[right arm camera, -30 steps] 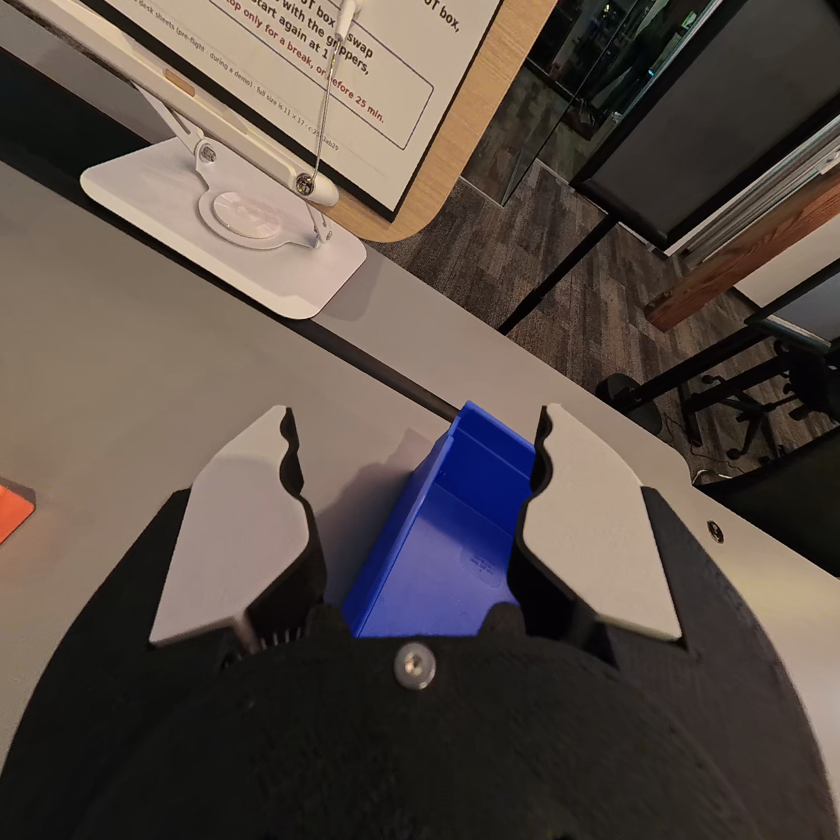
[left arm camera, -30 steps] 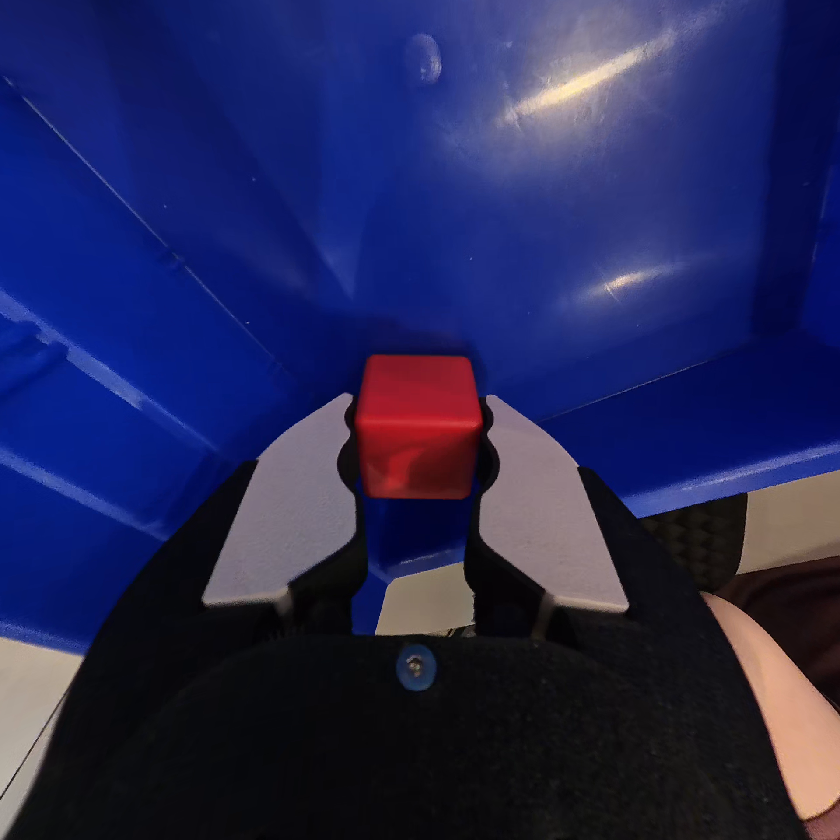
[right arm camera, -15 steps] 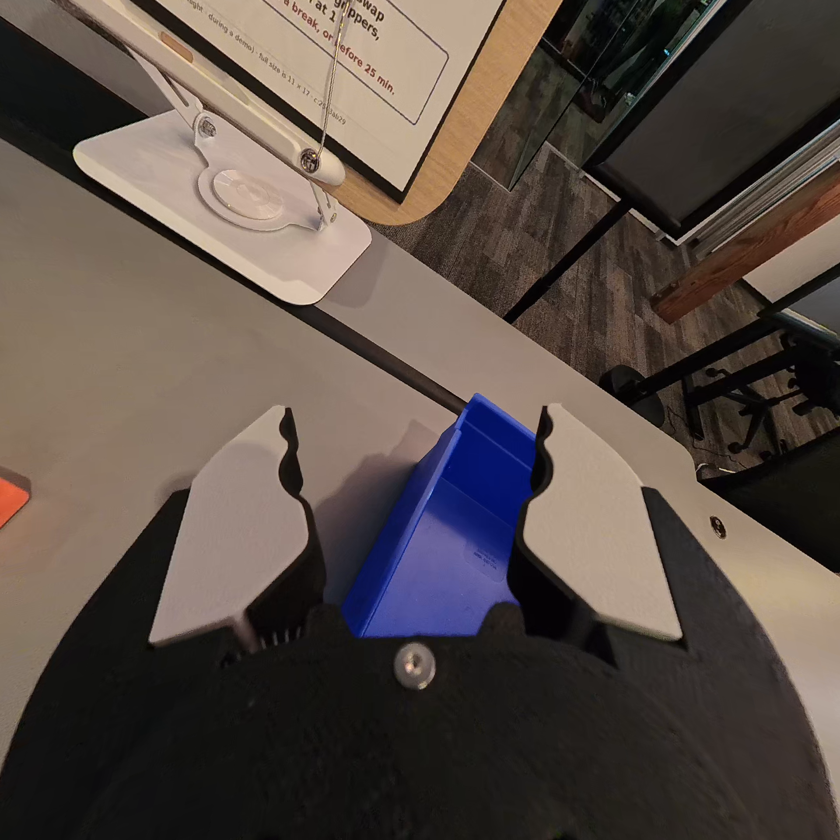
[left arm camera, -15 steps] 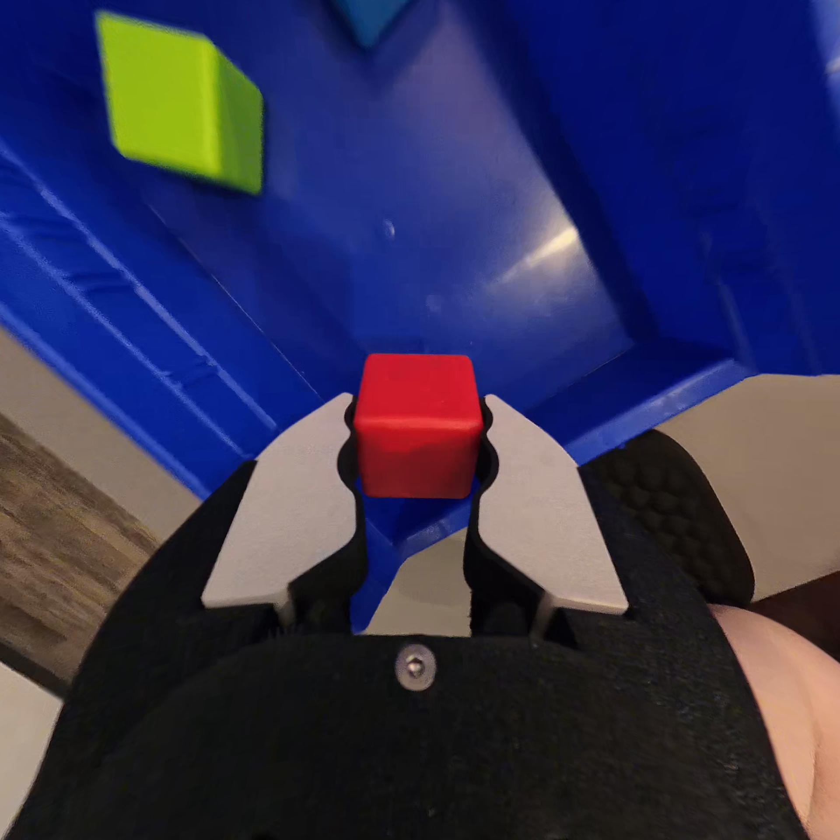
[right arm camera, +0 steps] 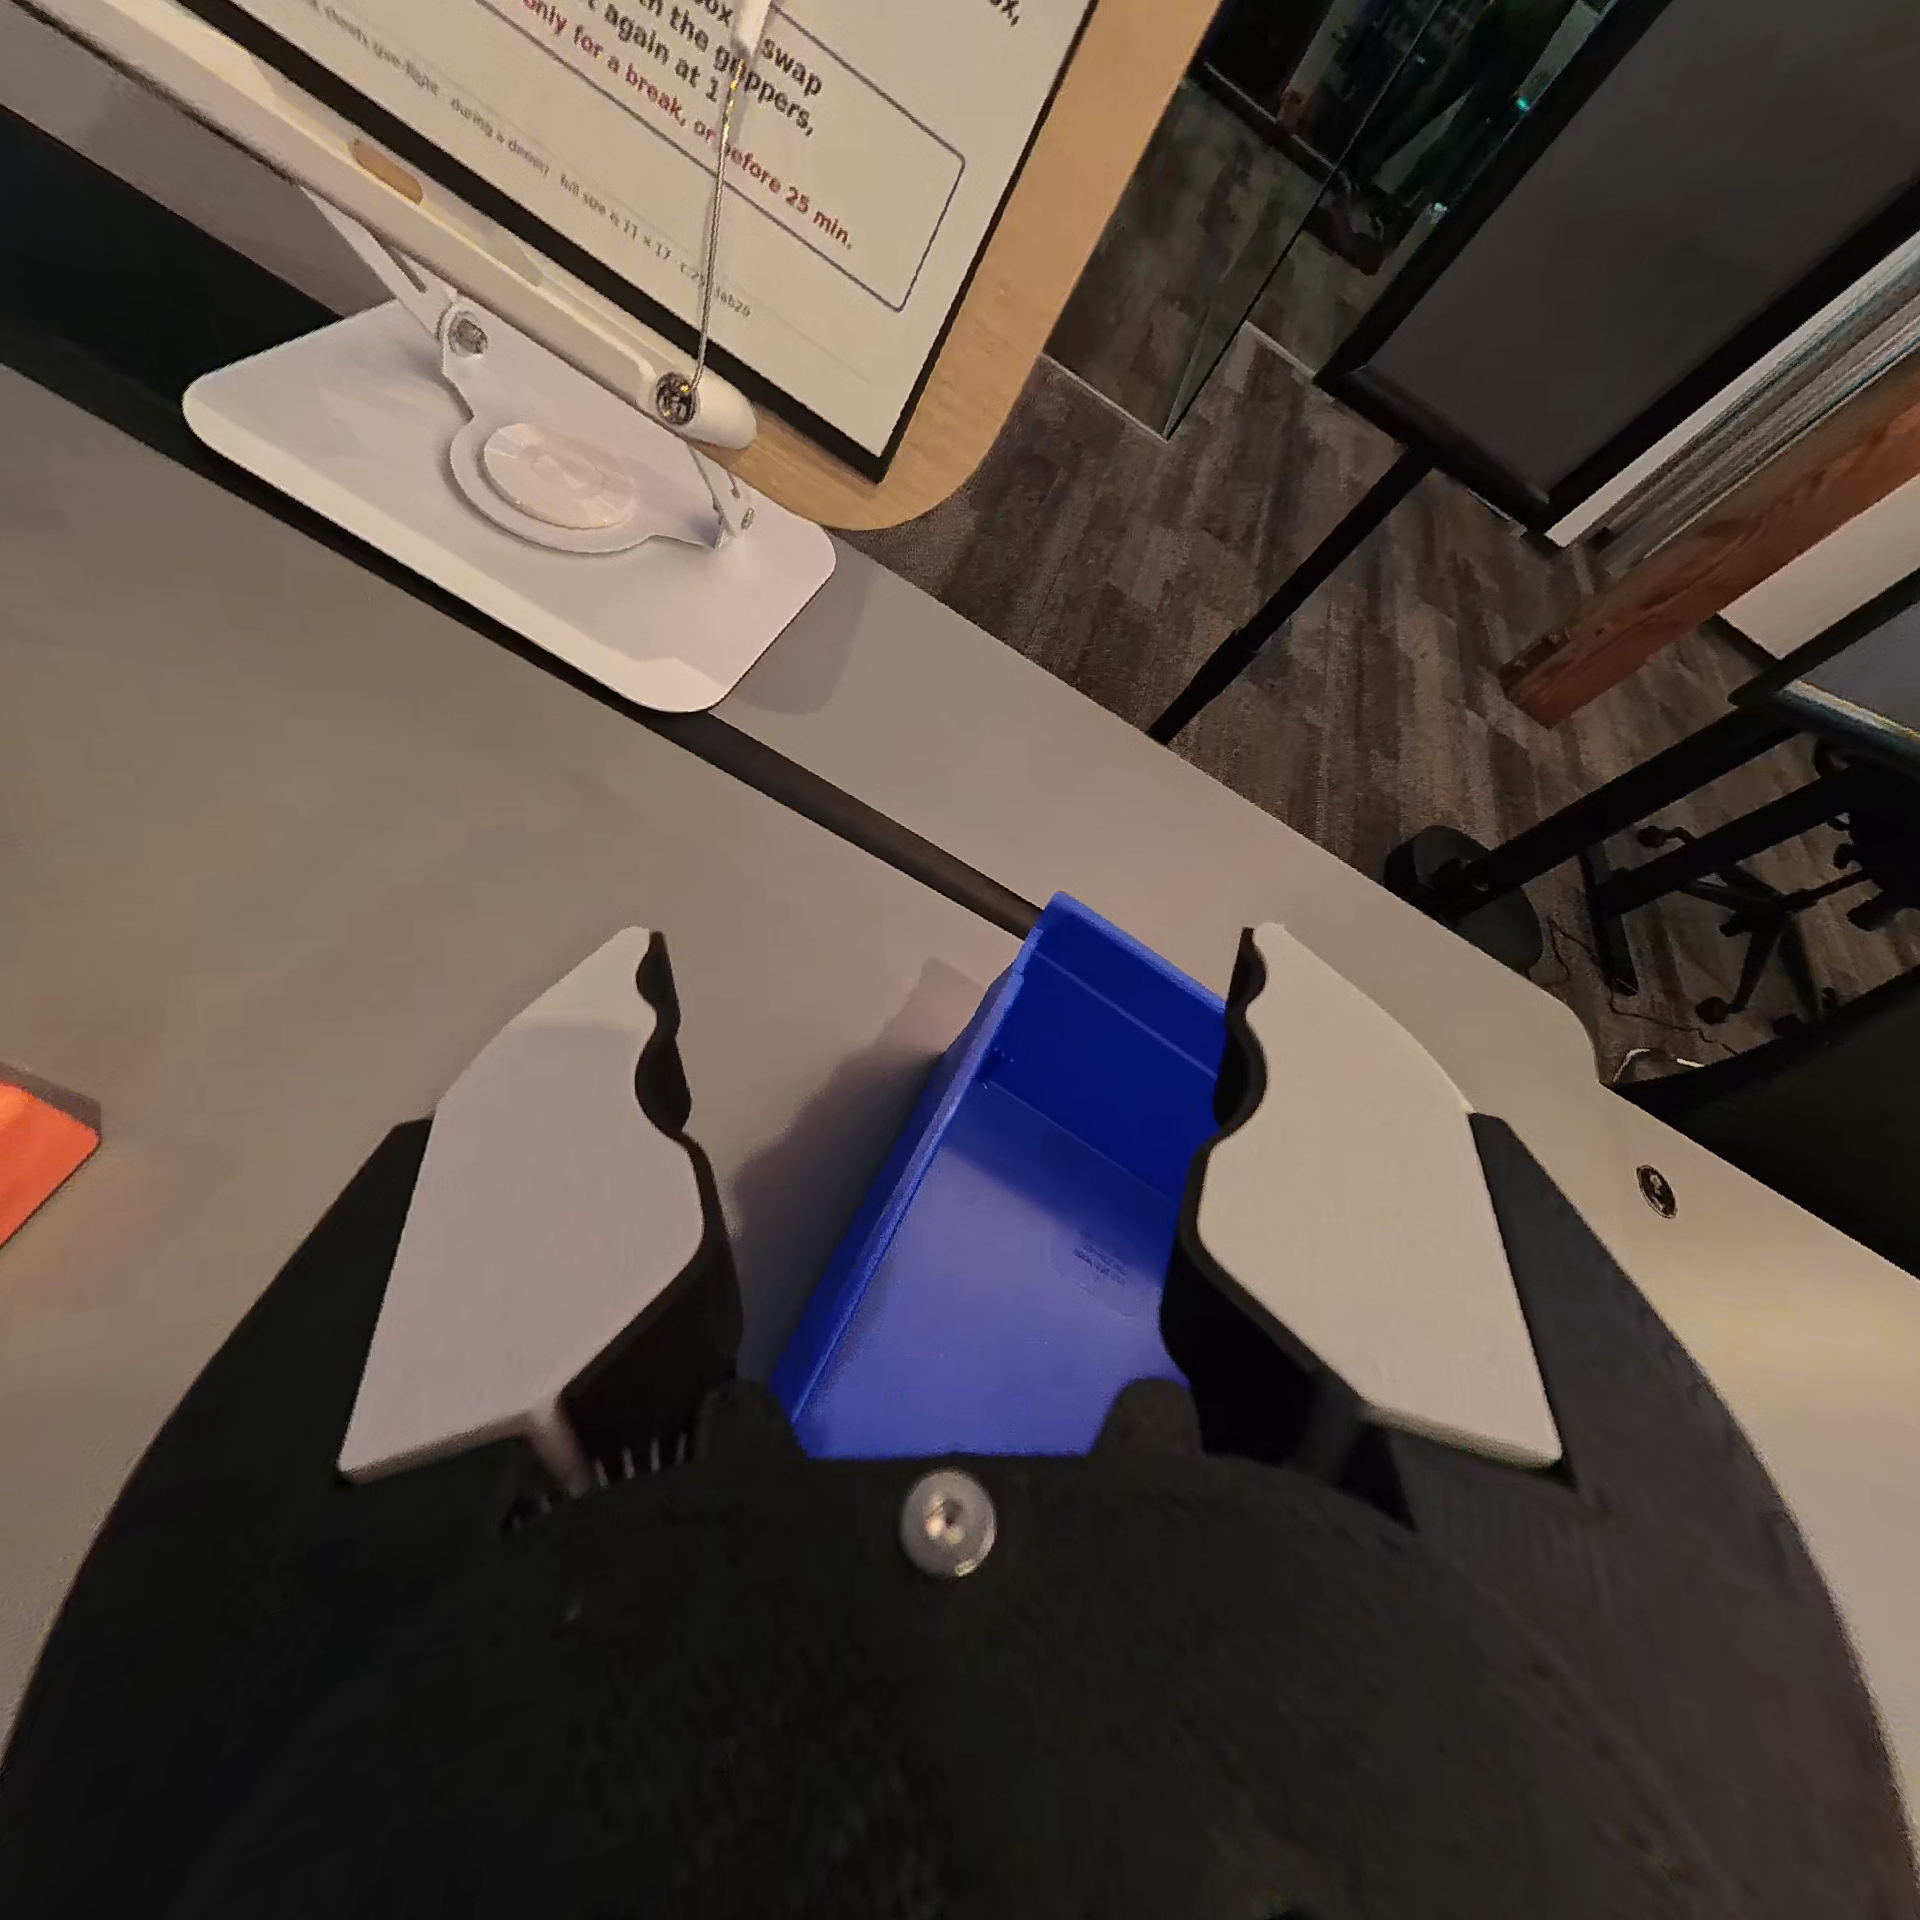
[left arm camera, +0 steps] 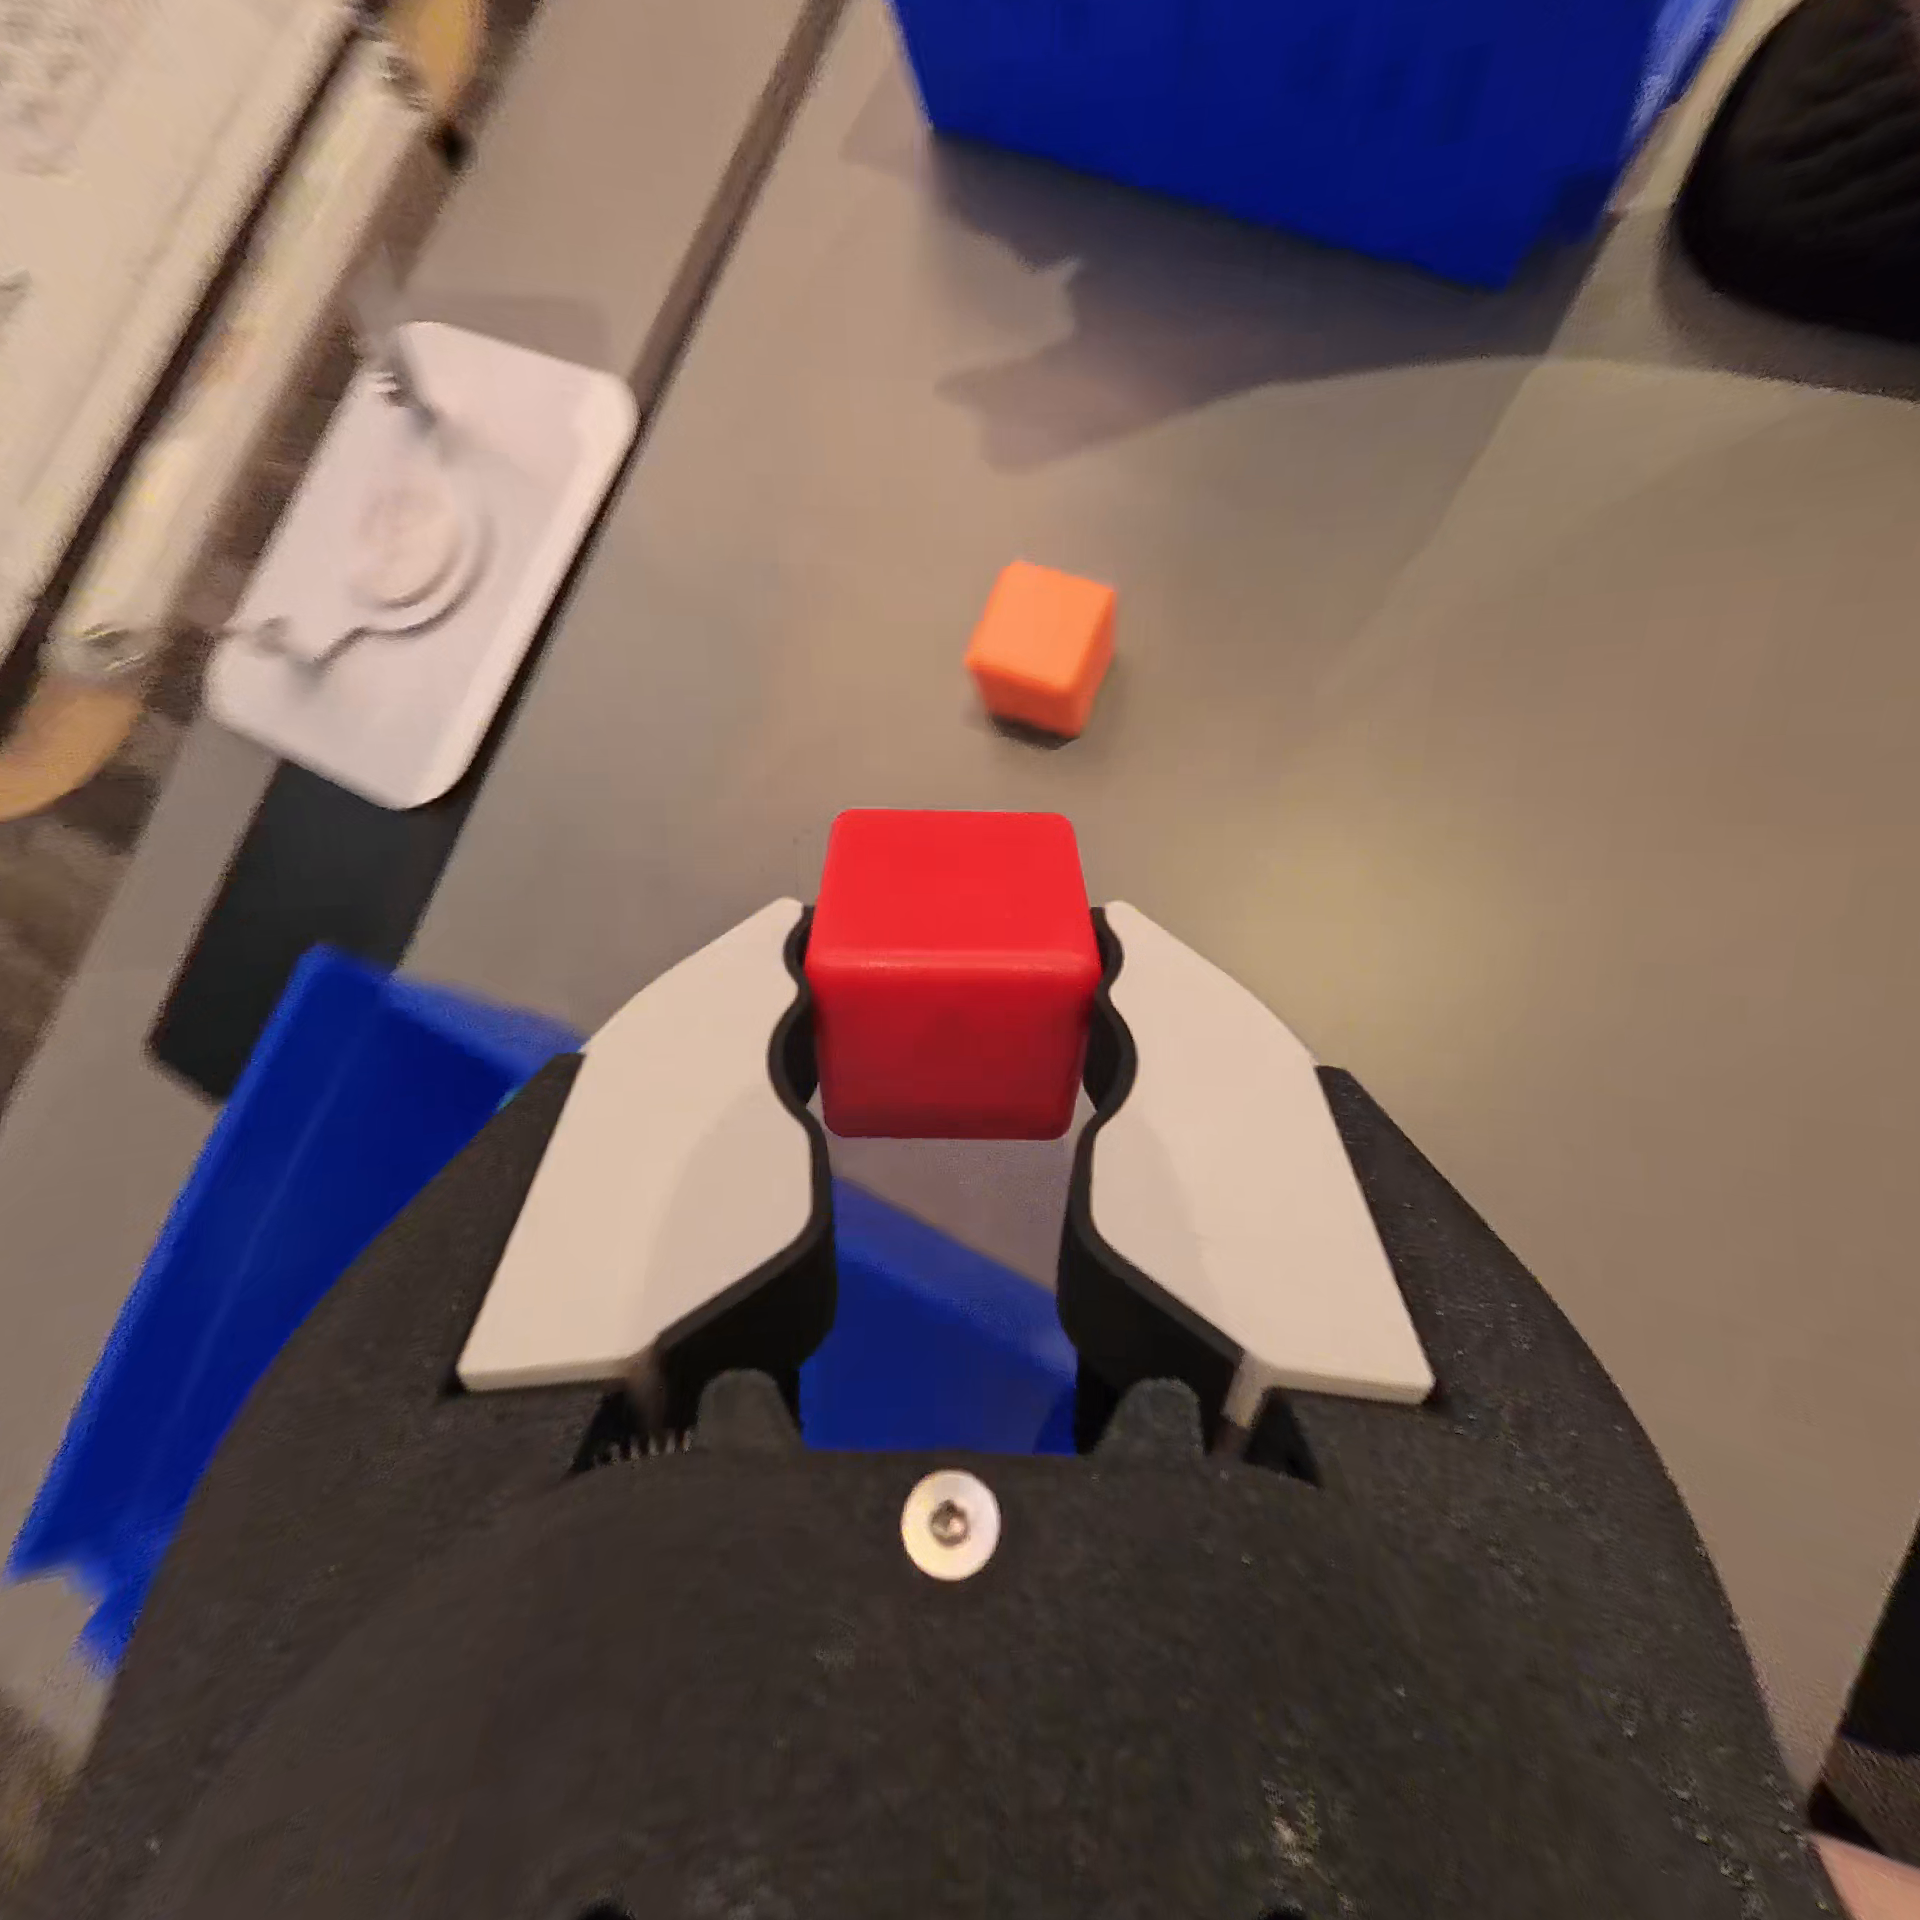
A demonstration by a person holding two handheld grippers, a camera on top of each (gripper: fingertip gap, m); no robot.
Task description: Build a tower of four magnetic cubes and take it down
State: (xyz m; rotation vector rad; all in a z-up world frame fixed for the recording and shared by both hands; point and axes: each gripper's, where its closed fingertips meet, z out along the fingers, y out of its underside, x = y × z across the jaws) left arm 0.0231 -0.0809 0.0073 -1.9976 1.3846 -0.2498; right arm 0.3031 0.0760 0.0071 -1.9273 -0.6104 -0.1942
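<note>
My left gripper (left arm camera: 951, 971) is shut on a red cube (left arm camera: 951, 966) and holds it above the grey table (left arm camera: 1455, 831), just past the rim of a blue bin (left arm camera: 312, 1164) below it. An orange cube (left arm camera: 1042, 646) sits alone on the table ahead of the red cube. My right gripper (right arm camera: 951, 997) is open and empty above a second blue bin (right arm camera: 1039, 1195), which looks empty. An orange cube (right arm camera: 36, 1148) shows at the left edge of the right wrist view.
A white stand base (left arm camera: 416, 561) with a sign board (right arm camera: 644, 125) stands at the table's far edge. The second blue bin (left arm camera: 1299, 114) lies beyond the orange cube. A dark object (left arm camera: 1818, 177) is at the far right. Floor and chair legs (right arm camera: 1714, 883) lie beyond the table. The tips of one gripper are about 30 cm away from the tips of the other.
My left gripper has lifted the red cube out of the blue bin and swung over the table toward the orange cube. My right gripper has stayed open over its bin, shifting only slightly.
</note>
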